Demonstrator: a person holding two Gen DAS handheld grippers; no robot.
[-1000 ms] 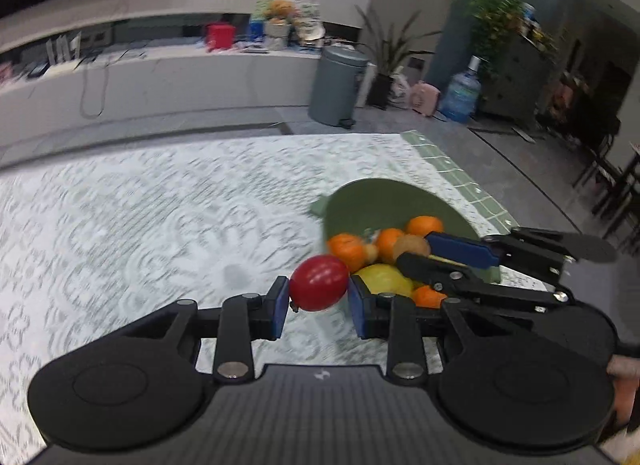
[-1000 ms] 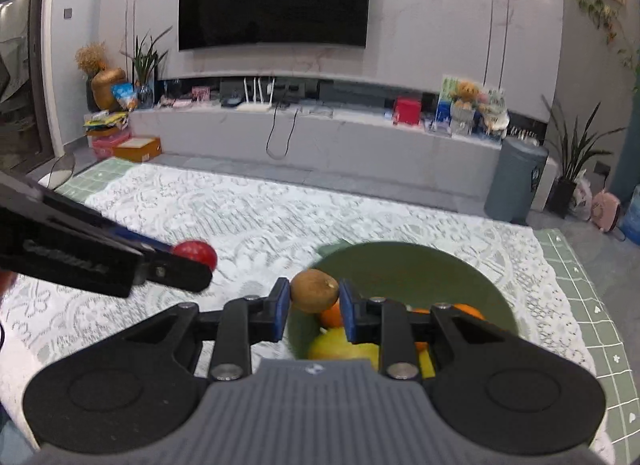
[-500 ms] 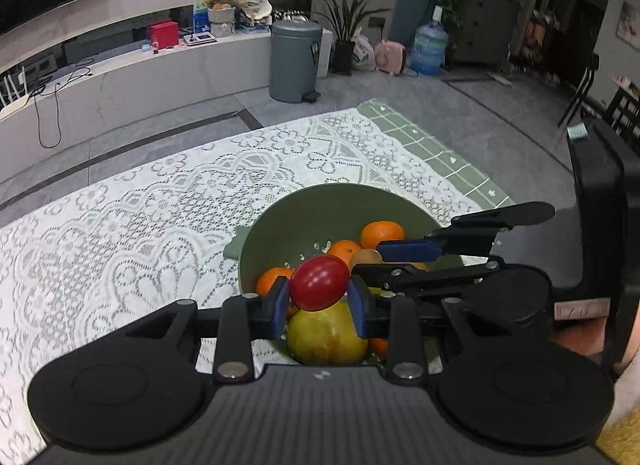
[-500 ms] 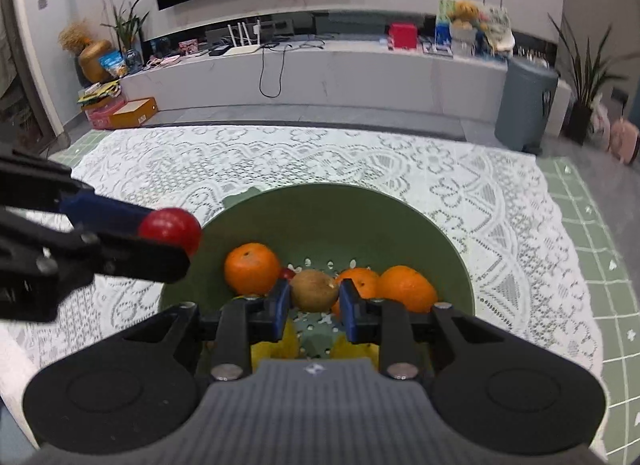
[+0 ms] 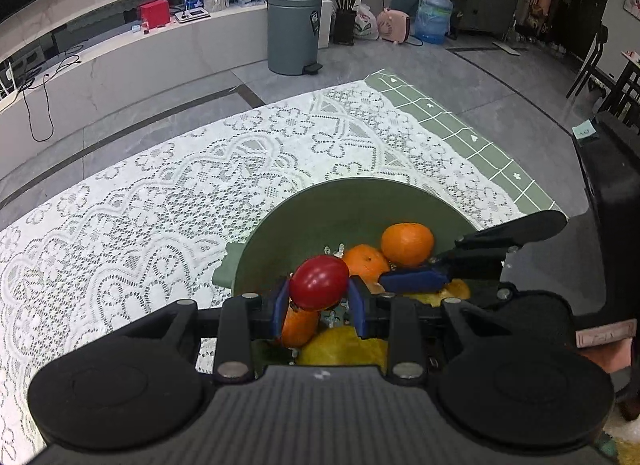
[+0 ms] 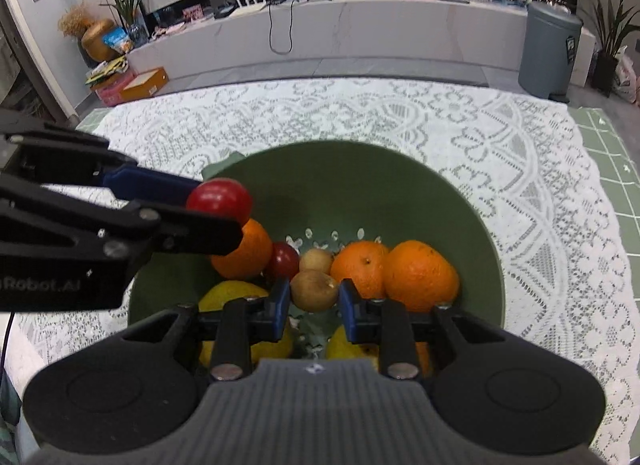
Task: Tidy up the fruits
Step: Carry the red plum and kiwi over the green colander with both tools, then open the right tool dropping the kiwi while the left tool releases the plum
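We grip a red tomato (image 5: 319,282) in our left gripper (image 5: 319,303) and a kiwi (image 6: 314,290) in our right gripper (image 6: 314,307), both at lower centre above the green bowl (image 6: 452,201); open lace cloth (image 5: 160,201) fills the frame's left.

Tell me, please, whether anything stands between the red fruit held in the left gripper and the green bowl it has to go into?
Nothing visible blocks it. The left gripper holds the red fruit above the open green bowl, near its left rim. Directly beneath lies an orange, so the fruit would land on it rather than on the bowl's floor.
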